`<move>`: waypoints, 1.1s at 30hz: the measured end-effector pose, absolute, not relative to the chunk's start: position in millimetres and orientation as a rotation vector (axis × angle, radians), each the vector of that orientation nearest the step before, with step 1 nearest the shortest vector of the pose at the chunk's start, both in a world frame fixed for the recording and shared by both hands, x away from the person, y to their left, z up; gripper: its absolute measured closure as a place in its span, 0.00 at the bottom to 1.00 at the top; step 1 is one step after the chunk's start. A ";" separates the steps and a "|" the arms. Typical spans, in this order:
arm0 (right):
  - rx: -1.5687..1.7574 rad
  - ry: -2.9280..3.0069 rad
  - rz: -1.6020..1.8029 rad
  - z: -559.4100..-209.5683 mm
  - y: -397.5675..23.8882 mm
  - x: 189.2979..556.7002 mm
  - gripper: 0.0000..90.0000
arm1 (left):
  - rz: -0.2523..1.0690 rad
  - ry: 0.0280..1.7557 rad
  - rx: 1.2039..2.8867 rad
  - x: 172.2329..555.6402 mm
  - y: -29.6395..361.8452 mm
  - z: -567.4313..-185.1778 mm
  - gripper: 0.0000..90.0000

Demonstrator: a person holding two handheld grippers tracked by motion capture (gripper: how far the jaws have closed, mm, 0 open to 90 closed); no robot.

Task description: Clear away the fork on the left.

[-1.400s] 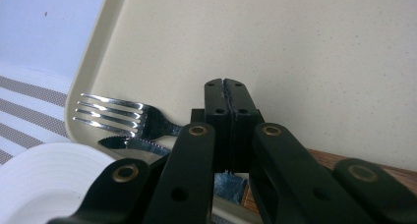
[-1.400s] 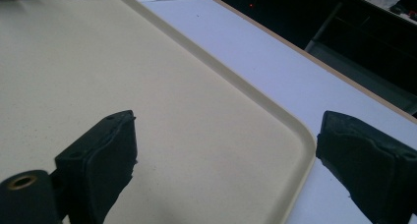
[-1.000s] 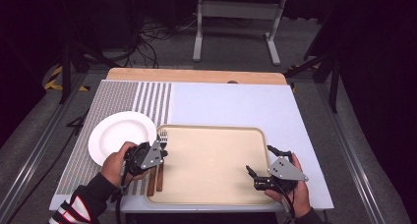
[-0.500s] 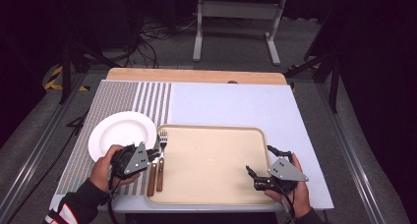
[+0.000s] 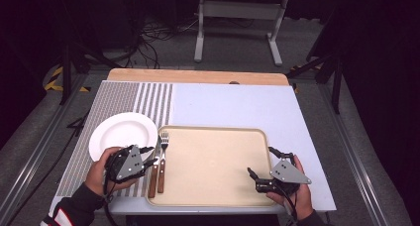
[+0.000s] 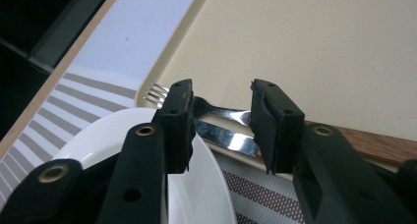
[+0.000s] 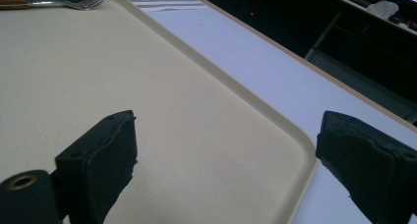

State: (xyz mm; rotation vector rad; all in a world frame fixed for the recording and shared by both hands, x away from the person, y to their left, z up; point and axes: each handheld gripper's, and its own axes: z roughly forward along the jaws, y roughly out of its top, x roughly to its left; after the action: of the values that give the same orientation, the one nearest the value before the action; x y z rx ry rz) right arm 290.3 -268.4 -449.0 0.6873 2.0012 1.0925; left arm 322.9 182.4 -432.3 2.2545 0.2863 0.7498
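You drew your left gripper (image 5: 151, 155) back from the fork (image 5: 163, 159) and knife (image 5: 154, 167) toward the plate (image 5: 122, 133). Its jaws, clamped at the fork a second ago, opened and let go. The cutlery was left lying along the tray's (image 5: 213, 161) left edge.

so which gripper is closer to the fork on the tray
Left. The left gripper sits right beside the fork at the tray's left edge; the right gripper is across the tray, near its right corner.

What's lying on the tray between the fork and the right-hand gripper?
Nothing: in the high view the tray is bare from the fork to the right gripper.
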 end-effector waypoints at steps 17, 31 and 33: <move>0.682 2.001 1.094 -448.2 -268.2 291.3 0.10 | 0.767 0.384 2.145 315.2 193.5 -436.1 0.18; 0.698 1.991 1.127 -445.9 -267.6 297.4 0.10 | 0.792 0.439 2.071 298.8 216.5 -447.2 0.06; 0.702 1.997 1.122 -447.3 -266.5 299.5 0.10 | 0.791 0.462 2.069 296.1 222.4 -450.2 0.06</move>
State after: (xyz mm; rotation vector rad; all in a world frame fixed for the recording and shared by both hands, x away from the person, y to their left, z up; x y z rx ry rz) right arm 299.5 -266.5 -447.3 0.7019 1.9974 1.1216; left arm 296.1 222.4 -450.2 2.0689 0.4618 0.7912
